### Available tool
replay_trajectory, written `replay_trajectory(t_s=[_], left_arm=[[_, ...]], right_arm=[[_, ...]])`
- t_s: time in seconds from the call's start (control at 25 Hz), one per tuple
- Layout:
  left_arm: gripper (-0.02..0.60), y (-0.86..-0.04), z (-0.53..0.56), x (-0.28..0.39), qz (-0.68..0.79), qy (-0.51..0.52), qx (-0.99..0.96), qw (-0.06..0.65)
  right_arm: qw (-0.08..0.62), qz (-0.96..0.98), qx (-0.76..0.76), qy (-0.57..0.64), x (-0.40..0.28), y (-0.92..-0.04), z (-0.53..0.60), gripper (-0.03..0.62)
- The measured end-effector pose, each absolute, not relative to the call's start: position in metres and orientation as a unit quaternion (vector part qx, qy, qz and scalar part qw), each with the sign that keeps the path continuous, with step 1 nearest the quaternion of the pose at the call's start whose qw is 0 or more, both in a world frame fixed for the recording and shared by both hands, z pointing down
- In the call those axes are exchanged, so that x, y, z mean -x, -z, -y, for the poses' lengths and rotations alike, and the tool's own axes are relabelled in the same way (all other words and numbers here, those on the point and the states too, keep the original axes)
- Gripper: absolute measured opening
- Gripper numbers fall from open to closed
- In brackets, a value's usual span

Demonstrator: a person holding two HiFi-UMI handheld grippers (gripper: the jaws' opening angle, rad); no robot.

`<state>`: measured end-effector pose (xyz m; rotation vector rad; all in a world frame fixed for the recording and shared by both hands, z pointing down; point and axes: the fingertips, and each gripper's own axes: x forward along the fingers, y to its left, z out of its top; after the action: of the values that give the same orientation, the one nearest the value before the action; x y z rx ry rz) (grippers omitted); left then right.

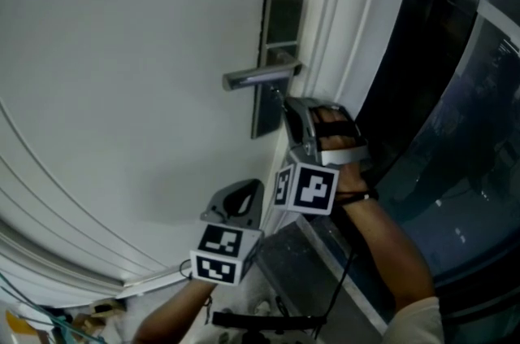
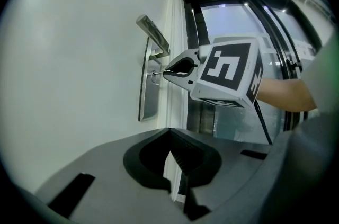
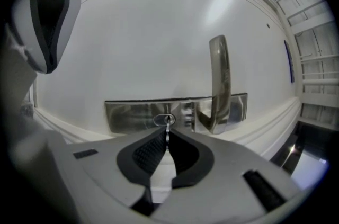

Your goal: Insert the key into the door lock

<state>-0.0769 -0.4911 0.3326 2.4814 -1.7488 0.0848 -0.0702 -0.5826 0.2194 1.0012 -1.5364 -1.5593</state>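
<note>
While left gripper rests closed, right gripper jaws pinch key, tip seemingly in lock.

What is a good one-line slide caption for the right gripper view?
Right gripper, shut on the key, holds its tip at the keyhole.

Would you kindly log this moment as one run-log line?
right gripper: shut on key | key: tip at keyhole | left gripper: shut, empty

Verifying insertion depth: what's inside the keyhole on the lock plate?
The key tip, pinched in the right gripper, sits at the keyhole mouth. How deep it reaches is hidden inside the lock plate.
</note>
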Motion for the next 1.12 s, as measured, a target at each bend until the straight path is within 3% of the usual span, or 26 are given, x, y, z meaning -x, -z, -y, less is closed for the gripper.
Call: replay_trajectory(t_s=[1.12], left_arm=[[0.006,-0.335,0.488,0.096,0.583,-0.019,-0.810,0.056]], right_arm=[[0.364,0.574,-0.393,0.619,0.088,-0.216,0.604,0.023]])
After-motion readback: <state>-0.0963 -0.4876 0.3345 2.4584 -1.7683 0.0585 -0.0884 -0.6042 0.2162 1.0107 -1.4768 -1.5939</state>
